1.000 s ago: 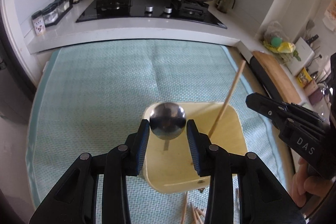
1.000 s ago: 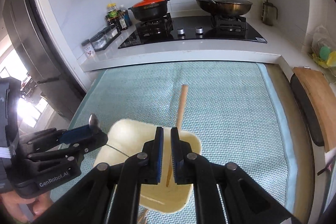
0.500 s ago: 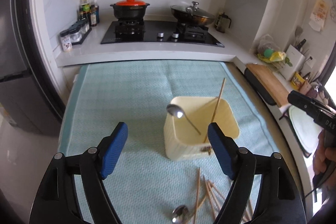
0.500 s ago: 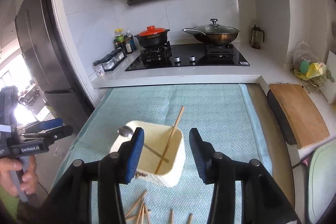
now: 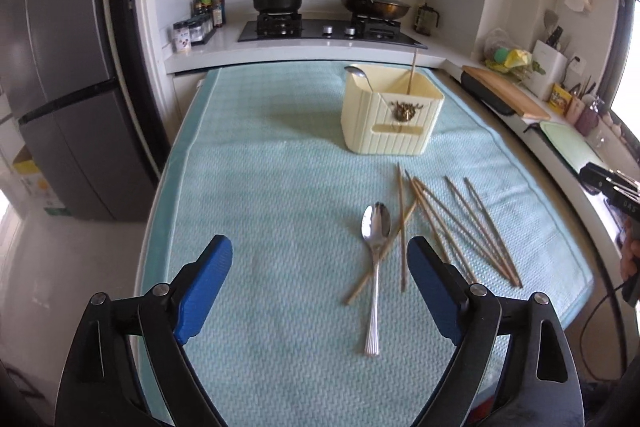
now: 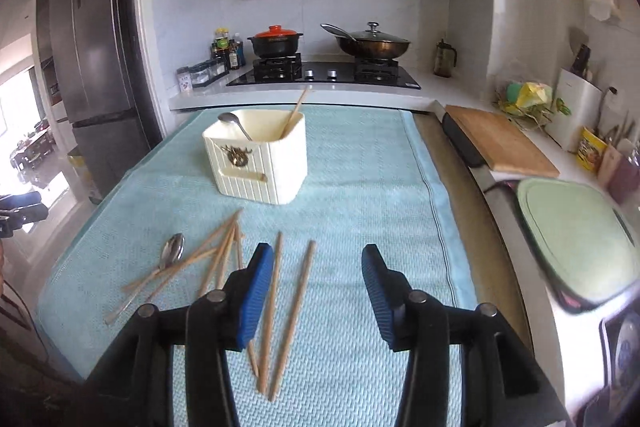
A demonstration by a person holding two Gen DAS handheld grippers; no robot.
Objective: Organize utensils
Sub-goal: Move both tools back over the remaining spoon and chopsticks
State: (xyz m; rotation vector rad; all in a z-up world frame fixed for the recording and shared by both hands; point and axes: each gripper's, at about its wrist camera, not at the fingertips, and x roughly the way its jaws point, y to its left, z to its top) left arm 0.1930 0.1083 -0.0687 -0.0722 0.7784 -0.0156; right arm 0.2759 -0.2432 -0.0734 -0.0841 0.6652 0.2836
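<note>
A pale blue mat (image 5: pixel 256 195) covers the desk (image 6: pixel 456 195) from the near edge to the white stove counter at the back. Toward the far side of the mat stands a cream holder (image 5: pixel 390 115), upright, with a ribbed front and a small brown ornament on it; inside it a spoon (image 5: pixel 358 75) leans to the left with its bowl above the rim, and one chopstick (image 5: pixel 412 75) stands against the right side. Nearer the cameras, well apart from the holder, loose chopsticks (image 5: pixel 452 227) lie scattered on the mat, several crossing each other, and a second spoon (image 5: pixel 375 259) lies flat just beside them, bowl toward the holder, its handle over one of the sticks. The left claw (image 5: pixel 318 291) hangs above the near part of the mat with its jaws spread wide and nothing between the blue pads; they have just been opening, the second spoon lying below the gap toward its right finger. The right claw (image 6: pixel 318 291) is released too, its jaws partly apart and gripping nothing, over two parallel chopsticks (image 6: pixel 284 311) that lie on the mat beneath it.
</note>
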